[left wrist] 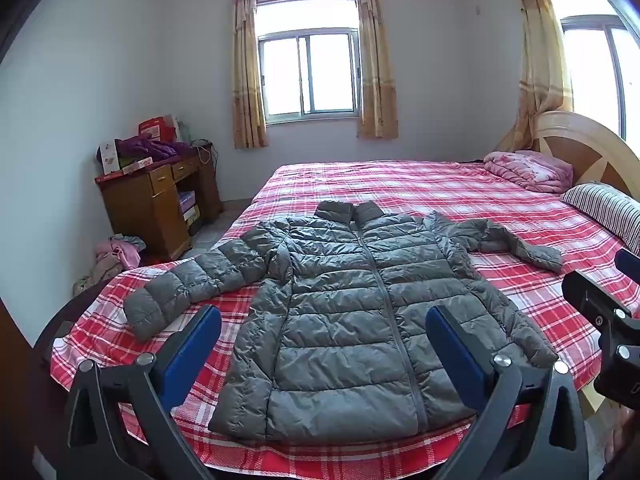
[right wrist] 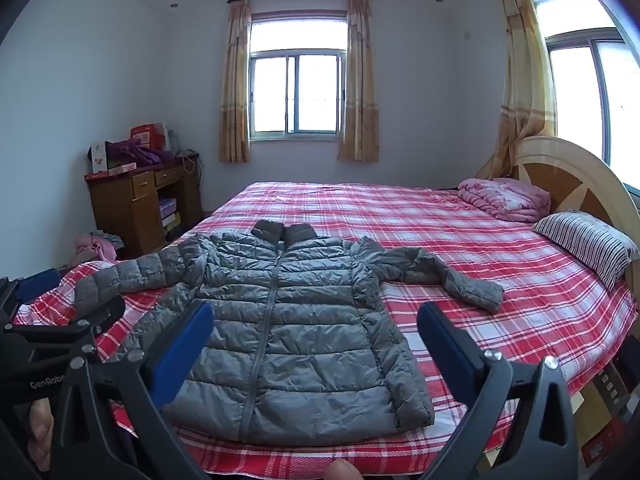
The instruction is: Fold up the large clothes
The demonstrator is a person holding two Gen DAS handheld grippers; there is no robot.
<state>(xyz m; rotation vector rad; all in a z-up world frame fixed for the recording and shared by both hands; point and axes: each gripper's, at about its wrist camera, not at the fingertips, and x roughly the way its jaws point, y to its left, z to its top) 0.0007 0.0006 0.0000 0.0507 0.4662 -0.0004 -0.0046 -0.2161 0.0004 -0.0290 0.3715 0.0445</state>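
Note:
A grey quilted puffer jacket (left wrist: 344, 316) lies flat and zipped on the red plaid bed (left wrist: 440, 192), collar far, hem toward me, both sleeves spread out. It also shows in the right wrist view (right wrist: 288, 328). My left gripper (left wrist: 323, 320) is open and empty, held above the jacket's hem end. My right gripper (right wrist: 315, 316) is open and empty, held above the jacket's right side. The right gripper's body shows at the right edge of the left wrist view (left wrist: 600, 320). The left gripper's body shows at the left edge of the right wrist view (right wrist: 60, 320).
A striped pillow (right wrist: 588, 244) and a folded pink quilt (right wrist: 504, 198) lie by the wooden headboard (right wrist: 576, 176) at the right. A wooden desk (left wrist: 156, 200) with boxes and purple clothes stands at the left wall, with a clothes pile (left wrist: 116, 256) on the floor.

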